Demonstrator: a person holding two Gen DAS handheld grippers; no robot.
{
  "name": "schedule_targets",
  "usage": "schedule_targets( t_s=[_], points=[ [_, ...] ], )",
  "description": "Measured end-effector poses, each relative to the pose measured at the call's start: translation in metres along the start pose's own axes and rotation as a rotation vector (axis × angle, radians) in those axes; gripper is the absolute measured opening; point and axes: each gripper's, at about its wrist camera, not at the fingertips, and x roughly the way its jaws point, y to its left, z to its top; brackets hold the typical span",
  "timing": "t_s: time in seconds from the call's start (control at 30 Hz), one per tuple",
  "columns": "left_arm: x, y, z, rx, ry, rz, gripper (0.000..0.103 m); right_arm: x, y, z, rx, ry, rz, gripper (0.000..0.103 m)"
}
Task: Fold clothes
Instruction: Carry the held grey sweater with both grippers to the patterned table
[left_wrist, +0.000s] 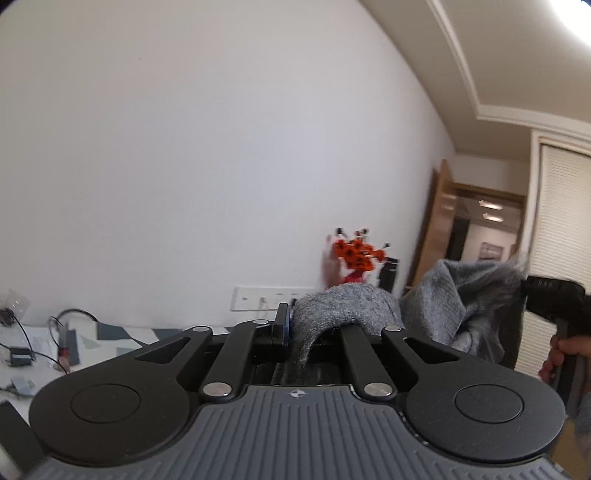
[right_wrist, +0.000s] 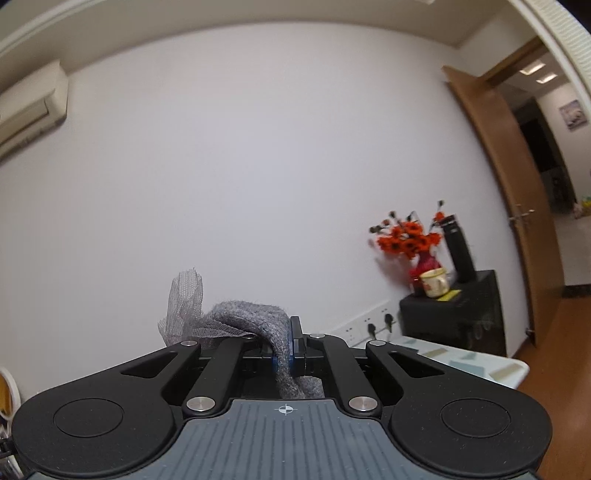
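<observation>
The left gripper (left_wrist: 291, 325) points level toward the white wall (left_wrist: 207, 155), and its jaws are pinched tight on a fold of the grey knitted garment (left_wrist: 343, 306). The knit humps over the right finger and a strip of it trails back between the linkage arms toward the camera. From there the garment stretches off to the right, held up in the air, to the right gripper (left_wrist: 524, 291), which shows as a dark body at the frame's edge with the person's hand (left_wrist: 557, 354) wrapped around its handle.

In its own view the right gripper (right_wrist: 286, 350) also points level at the wall, jaws clamped on a thick roll of the same grey garment (right_wrist: 251, 317). A thin, mesh-like edge of the cloth (right_wrist: 186, 295) sticks up to the left of the roll.

Beyond the garment, lower down, lies a table with a patterned cloth (right_wrist: 461, 356); in the left view cables and small devices (left_wrist: 22, 354) are scattered on it. Past the table, against the wall, a black cabinet (right_wrist: 469, 314) carries a red vase holding orange flowers (right_wrist: 410, 240), a cream mug (right_wrist: 436, 282) just in front of the vase, and a black bottle (right_wrist: 458, 251) beside them. What the mug and bottle contain cannot be seen. Wall sockets (right_wrist: 365, 326) sit left of the cabinet, with a wooden door (right_wrist: 506, 177) to its right.
</observation>
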Motion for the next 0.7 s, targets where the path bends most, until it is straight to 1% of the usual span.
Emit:
schedule_targets(
  t_s=[0.1, 0.23, 0.33, 0.4, 0.5, 0.53, 0.63, 0.7],
  points=[
    [0.029, 0.002, 0.009, -0.003, 0.011, 0.033, 0.007, 0.040, 0.006, 0.013, -0.033, -0.001, 0.038, 0.004],
    [0.058, -0.006, 0.015, 0.014, 0.005, 0.062, 0.007, 0.101, 0.017, 0.026, -0.070, -0.010, 0.105, 0.004],
    [0.091, -0.013, 0.013, 0.035, 0.000, 0.117, 0.007, 0.147, 0.018, 0.031, -0.076, 0.002, 0.172, 0.004],
    [0.128, -0.014, 0.009, 0.020, 0.008, 0.171, 0.007, 0.185, 0.021, 0.028, -0.071, 0.032, 0.219, 0.004],
    [0.189, -0.010, -0.001, -0.036, 0.048, 0.267, 0.007, 0.257, 0.008, 0.014, -0.074, 0.108, 0.267, 0.005],
    [0.209, -0.009, -0.006, -0.051, 0.067, 0.300, 0.007, 0.282, 0.006, 0.005, -0.093, 0.137, 0.270, 0.005],
    [0.277, -0.001, -0.028, -0.069, 0.142, 0.417, 0.007, 0.347, 0.018, -0.033, -0.206, 0.216, 0.257, 0.005],
    [0.320, 0.007, -0.051, -0.075, 0.205, 0.492, 0.007, 0.395, 0.015, -0.064, -0.242, 0.320, 0.253, 0.005]
  ],
)
